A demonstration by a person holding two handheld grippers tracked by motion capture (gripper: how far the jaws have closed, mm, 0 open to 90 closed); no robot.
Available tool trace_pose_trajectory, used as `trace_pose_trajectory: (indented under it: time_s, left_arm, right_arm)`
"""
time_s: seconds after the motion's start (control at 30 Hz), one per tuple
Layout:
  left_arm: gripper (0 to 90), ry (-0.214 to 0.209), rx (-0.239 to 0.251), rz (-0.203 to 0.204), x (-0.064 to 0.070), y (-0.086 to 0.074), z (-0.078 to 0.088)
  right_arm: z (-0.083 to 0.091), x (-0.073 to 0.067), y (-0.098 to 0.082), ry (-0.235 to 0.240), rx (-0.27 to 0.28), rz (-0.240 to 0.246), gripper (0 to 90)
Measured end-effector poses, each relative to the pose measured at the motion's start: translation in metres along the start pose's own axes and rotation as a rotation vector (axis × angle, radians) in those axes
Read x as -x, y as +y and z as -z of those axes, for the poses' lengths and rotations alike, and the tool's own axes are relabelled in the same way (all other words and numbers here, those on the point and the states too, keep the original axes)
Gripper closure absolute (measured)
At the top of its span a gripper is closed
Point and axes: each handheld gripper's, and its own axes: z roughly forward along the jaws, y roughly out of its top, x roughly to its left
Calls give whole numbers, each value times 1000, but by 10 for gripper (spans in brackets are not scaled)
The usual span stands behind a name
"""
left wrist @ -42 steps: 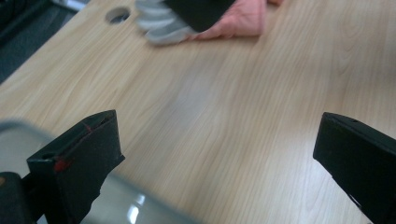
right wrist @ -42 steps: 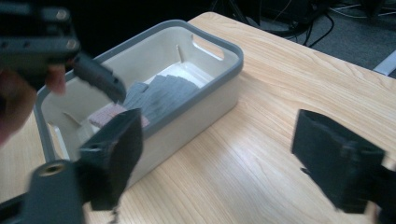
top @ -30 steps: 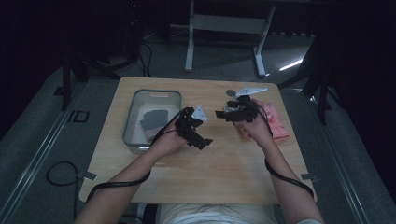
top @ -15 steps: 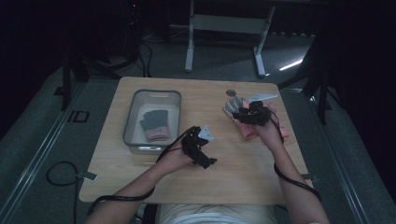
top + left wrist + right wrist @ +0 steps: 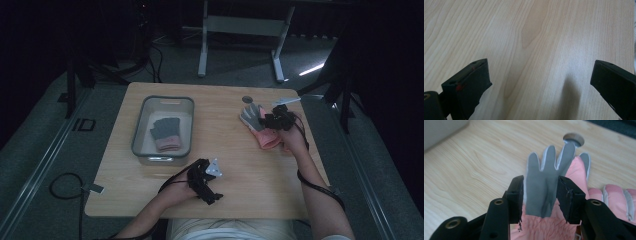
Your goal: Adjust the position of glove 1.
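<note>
1. My right gripper (image 5: 540, 195) has its two black jaws on either side of a glove (image 5: 549, 182). The jaws have just been closing in on it.
2. The glove has a grey palm and a pink cuff. The jaws press on the palm part from both sides, so I am pinching the glove.
3. The grey fingers of the glove stick out past the jaw tips, pointing away from my gripper.
4. A second pink and grey glove (image 5: 616, 197) lies just beside my right gripper, on the other side of one jaw. Part of it lies under the glove I am pinching.
5. Past the glove's fingertips there is a round hole (image 5: 573, 139) in the table (image 5: 474, 165).
6. From the high view, my right gripper (image 5: 265, 120) sits over the gloves (image 5: 260, 127).
7. My left gripper (image 5: 539, 82) has its jaws spread wide. There is nothing between them, just bare wood (image 5: 536, 37) under them.
8. From the high view, my left gripper (image 5: 212, 192) is well apart from the gloves.
9. A grey tray (image 5: 140, 125) sits just ahead of my left gripper. A dark glove with a pink cuff (image 5: 165, 134) lies inside it.
</note>
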Motion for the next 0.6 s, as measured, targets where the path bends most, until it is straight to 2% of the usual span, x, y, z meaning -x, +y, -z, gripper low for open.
trace_pose_trajectory:
  time_s: [0.13, 0.2, 0.27, 0.4, 0.43, 0.47, 0.53, 0.6]
  left_arm:
    - [21, -4, 33, 29, -2, -8, 5]
    - [21, 5, 43, 33, -2, -10, 5]
    - [21, 2, 46, 28, 0, -13, 3]
    - [21, -14, 62, 47, -2, -15, 2]
    - [21, -10, 66, 44, -4, -15, 3]
    - [21, -11, 82, 58, -5, -14, 3]
    - [21, -5, 85, 49, -5, -13, 5]
    - [21, -14, 83, 37, -3, -12, 5]
  right_arm:
    - [-20, 6, -1, -4, -54, -18, 569]
    - [-28, 5, 0, -4, -71, -5, 566]
    - [-35, 4, 2, -32, -91, 28, 577]
    - [-51, 9, 1, -45, -147, 27, 610]
    - [-55, 8, -1, -48, -168, 38, 611]
    - [-58, 7, -2, -49, -183, 53, 612]
    - [-61, 5, -2, -59, -197, 67, 640]
    - [-63, 4, -3, -60, -206, 74, 713]
